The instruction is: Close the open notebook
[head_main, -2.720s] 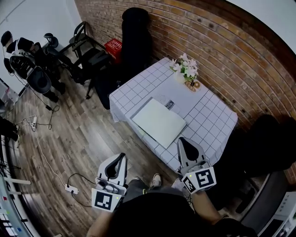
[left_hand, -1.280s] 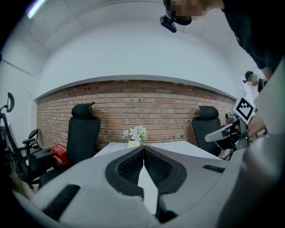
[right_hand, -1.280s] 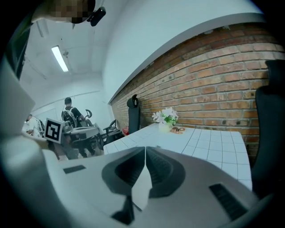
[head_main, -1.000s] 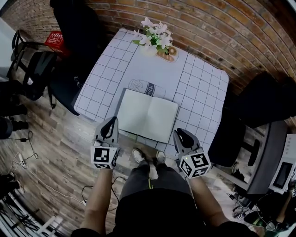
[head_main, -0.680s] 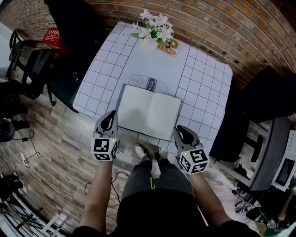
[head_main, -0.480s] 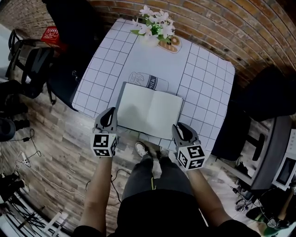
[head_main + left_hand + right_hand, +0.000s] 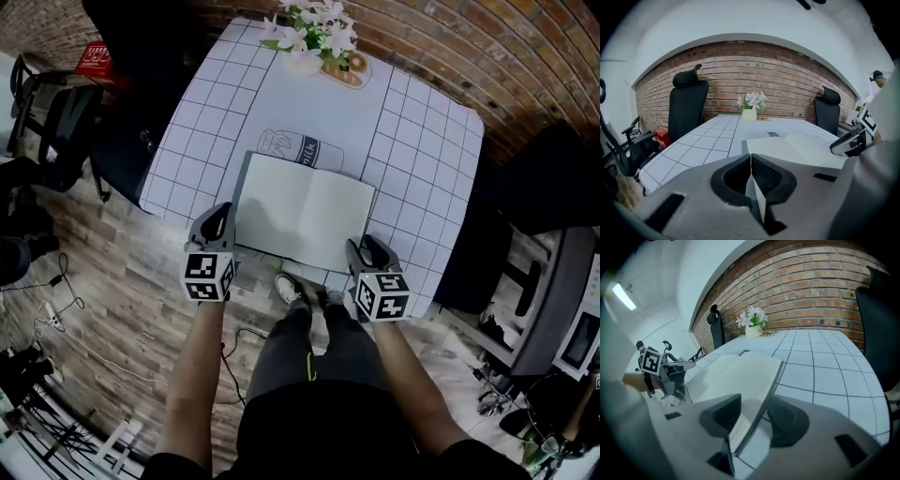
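Brick wall (image 7: 525,66) at the far side, plank floor (image 7: 103,272) below. Small table (image 7: 422,159) under a white checked cloth stood against the wall. Open notebook (image 7: 302,212) lay flat at the table's near edge, blank pages up, its spine running away from the person. Its far edge sat just beside a milk-carton drawing (image 7: 298,148) printed on the cloth. Vase of pale flowers (image 7: 314,36) stood at the far end of the table, by the bricks, well apart from the notebook. Black office chair (image 7: 122,122) stood off the table's left side.

Left gripper (image 7: 750,159): jaws pressed together, nothing between them. It was held by the notebook's near left corner. Whether it touched the book, could not tell.

Right gripper (image 7: 754,403): jaws apart, and they had just been opening. The notebook's right-hand edge, near the front corner, ran between them. Neither pad pressed on it.

Both grippers pointed toward the wall and tipped downward, one at each near corner of the notebook. Person's shoes (image 7: 292,287) showed on the floor just short of the table edge, between the two forearms.
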{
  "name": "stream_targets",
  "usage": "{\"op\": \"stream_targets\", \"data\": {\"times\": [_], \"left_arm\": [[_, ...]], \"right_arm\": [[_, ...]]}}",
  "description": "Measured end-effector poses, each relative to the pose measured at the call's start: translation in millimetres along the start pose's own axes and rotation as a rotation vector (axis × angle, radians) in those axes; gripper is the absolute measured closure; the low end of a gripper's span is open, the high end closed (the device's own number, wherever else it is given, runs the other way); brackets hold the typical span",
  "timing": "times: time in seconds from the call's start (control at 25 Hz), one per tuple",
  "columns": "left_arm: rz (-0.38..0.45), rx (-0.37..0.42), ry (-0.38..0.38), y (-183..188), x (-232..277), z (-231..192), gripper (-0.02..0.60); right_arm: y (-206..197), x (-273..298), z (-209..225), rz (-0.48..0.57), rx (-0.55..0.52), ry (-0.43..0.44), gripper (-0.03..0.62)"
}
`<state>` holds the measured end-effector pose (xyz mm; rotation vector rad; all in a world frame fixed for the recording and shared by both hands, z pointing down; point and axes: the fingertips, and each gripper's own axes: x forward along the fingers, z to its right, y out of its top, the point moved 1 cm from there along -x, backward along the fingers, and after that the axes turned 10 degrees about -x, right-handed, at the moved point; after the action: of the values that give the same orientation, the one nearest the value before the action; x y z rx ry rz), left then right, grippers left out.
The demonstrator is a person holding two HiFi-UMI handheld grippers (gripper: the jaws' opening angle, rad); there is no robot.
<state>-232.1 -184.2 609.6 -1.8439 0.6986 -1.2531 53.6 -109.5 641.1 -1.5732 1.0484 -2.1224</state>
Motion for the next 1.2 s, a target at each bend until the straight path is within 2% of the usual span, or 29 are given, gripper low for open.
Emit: {"op": "stream_targets", "data": {"times": [0.28,0.44,0.76,0.8,0.88,1.04,1.2], "left_arm": [[-0.037,-0.019,-0.006,-6.0,3.6,-4.7,0.555],[-0.072,-0.064,-0.029,-13.4,6.3,-5.2,0.554],[-0.119,-0.091,-0.05,-24.7,9.4,-1.6,0.552],[-0.127,-0.095,-0.048,-25.7,10.5,-1.8,0.54],[-0.148,-0.102,-0.049,-28.1,12.8,-1.9,0.435],[-0.192,-0.103,-0.041,-31.7,16.9,-0.9,0.426],[-0.253,-0.107,-0.01,-36.5,23.9,1.2,0.354]], "right_arm": [[-4.5,3.2,-0.9,-0.007,0.05,0.021,0.422],[-2.3,3.0,-5.7,0.006,0.073,0.063,0.384],[-2.1,3.6,-9.1,0.008,0.069,0.089,0.367],[-1.9,3.4,-9.0,0.008,0.068,0.089,0.367],[-1.9,3.0,-9.3,0.009,0.066,0.09,0.367],[-2.3,2.6,-9.1,0.009,0.06,0.092,0.367],[-2.1,3.1,-9.3,0.011,0.057,0.095,0.368]]}}
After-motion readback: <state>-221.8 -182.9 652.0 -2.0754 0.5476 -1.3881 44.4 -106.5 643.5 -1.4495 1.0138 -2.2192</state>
